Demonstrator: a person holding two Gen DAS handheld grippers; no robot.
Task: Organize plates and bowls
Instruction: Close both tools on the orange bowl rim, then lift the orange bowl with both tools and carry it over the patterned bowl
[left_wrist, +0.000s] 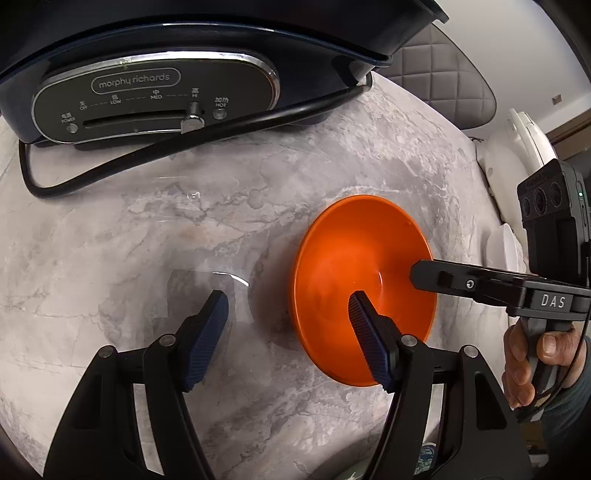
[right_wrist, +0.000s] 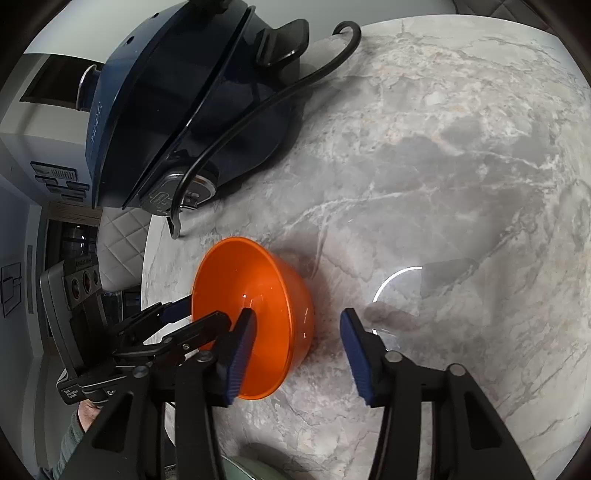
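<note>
We read "morphy richards" on the cooker's control panel (left_wrist: 155, 101), with OFF, LOW, MED, HI, HOT and POWER beside Chinese characters, "DAS" on the right gripper (left_wrist: 424, 275), and perhaps small unreadable print on the left gripper's (right_wrist: 192, 319) label.

The dark blue cooker (left_wrist: 184, 55) is cut off at the top edge; the green object (right_wrist: 251, 469) at the bottom edge is too cropped to identify.
</note>
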